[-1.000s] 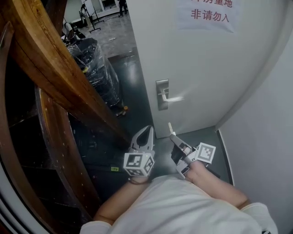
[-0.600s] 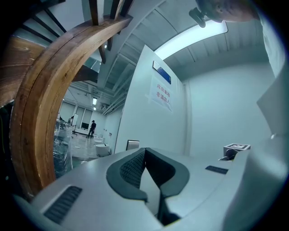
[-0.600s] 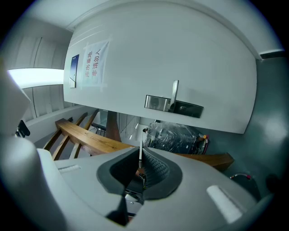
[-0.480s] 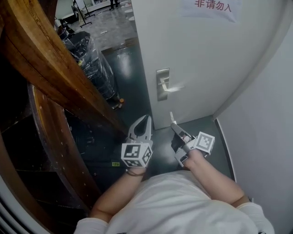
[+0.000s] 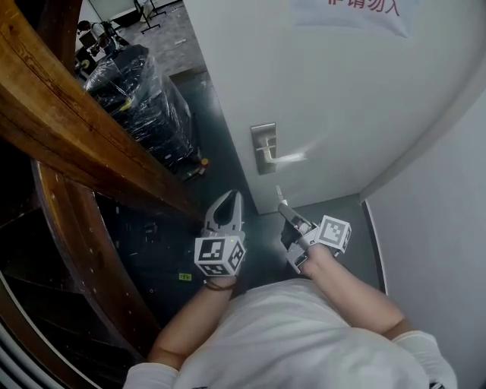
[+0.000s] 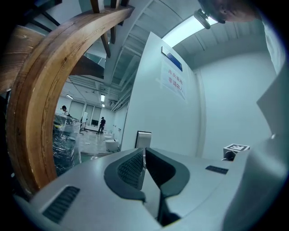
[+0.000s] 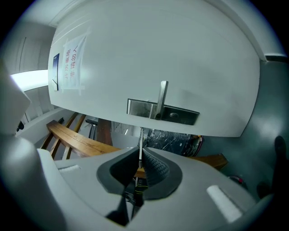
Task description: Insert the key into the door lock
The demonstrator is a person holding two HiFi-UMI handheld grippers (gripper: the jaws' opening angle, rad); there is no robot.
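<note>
White door ahead: right gripper clamps key, blade pointing toward, yet apart from, lock plate; left gripper closed, empty.

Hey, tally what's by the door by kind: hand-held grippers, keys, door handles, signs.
hand-held grippers: 2 (left, right)
key: 1
door handle: 1
sign: 1
Total: 5

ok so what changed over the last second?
Both grippers eased a little nearer the door: the right gripper with the key, the left gripper beside it. Nothing taken or released; key still pinched, left shut empty, lock plate untouched.
</note>
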